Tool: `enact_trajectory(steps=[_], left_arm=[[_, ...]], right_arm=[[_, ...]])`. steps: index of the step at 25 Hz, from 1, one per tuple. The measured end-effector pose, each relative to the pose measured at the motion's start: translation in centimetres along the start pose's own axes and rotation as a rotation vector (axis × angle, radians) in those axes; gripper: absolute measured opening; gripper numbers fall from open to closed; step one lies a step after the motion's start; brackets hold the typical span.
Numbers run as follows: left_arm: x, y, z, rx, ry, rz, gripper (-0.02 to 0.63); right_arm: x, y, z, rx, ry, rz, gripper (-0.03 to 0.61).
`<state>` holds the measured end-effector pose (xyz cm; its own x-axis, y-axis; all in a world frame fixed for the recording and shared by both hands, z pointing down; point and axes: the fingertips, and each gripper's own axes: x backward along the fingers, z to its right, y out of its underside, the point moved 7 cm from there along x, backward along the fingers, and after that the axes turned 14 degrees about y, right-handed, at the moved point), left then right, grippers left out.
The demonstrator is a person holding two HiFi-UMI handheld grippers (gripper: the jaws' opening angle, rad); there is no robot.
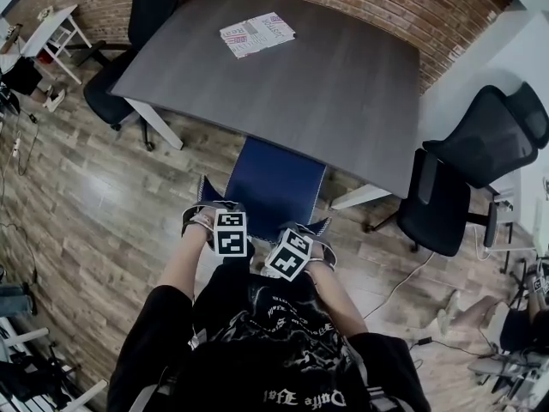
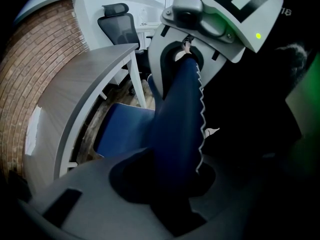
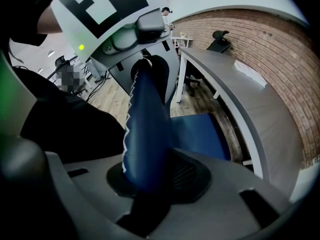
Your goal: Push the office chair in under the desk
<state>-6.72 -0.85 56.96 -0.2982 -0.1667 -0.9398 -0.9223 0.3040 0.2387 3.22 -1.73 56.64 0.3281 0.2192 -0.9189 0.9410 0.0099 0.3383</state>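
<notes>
Insp. notes, my feed, both units live. Surroundings: dark grey desk (image 1: 326, 84) against brick wall (image 1: 412, 7), wood floor (image 1: 103, 204). Two black chairs (image 1: 442, 202) stand at the desk's rt end, one of them just beside the rt white desk leg (image 1: 358, 197); another black chair (image 1: 110, 97) sits at the far lt corner, near the lt desk leg (image 1: 154, 125). Small white side table (image 1: 53, 26) is well apart, top lt. A cable (image 1: 403, 281) trails on the floor rt of me. Path check: the blue office chair (image 1: 279, 183) sits between the two desk legs, front of seat under the desk edge, rear of seat and back out on my side; I see nothing on the floor between the seat and the desk. Fingers: left gripper (image 2: 172, 184) is clamped on the top of the backrest (image 2: 175, 119), jaws partway apart with the blue padded edge and its white zigzag stitching filling the gap. Right gripper (image 3: 147, 184) is the same, closed onto the backrest top, next to the left one. Writing: printed sheet (image 1: 257, 34) lies flat on the desk, far side, text too small to read. Blk/wht square markers on both cubes. White lettering on my black shirt (image 1: 274, 342) is not legible.
</notes>
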Motion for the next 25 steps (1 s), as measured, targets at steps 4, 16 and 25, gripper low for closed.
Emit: enact_trajectory(steps=[4, 16, 25], left_arm=[[-0.2, 0.3, 0.1, -0.012, 0.021, -0.009, 0.11], [-0.1, 0.8, -1.5, -0.037, 0.025, -0.009, 0.114], [0.5, 0.8, -3.6, -0.063, 0.033, -0.025, 0.114]], right_arm=[[-0.2, -0.2, -0.3, -0.006, -0.006, -0.002, 0.092], [-1.1, -0.9, 0.7, -0.013, 0.001, -0.015, 0.094], [-1.8, -1.6, 2.4, -0.027, 0.0, -0.019, 0.094]])
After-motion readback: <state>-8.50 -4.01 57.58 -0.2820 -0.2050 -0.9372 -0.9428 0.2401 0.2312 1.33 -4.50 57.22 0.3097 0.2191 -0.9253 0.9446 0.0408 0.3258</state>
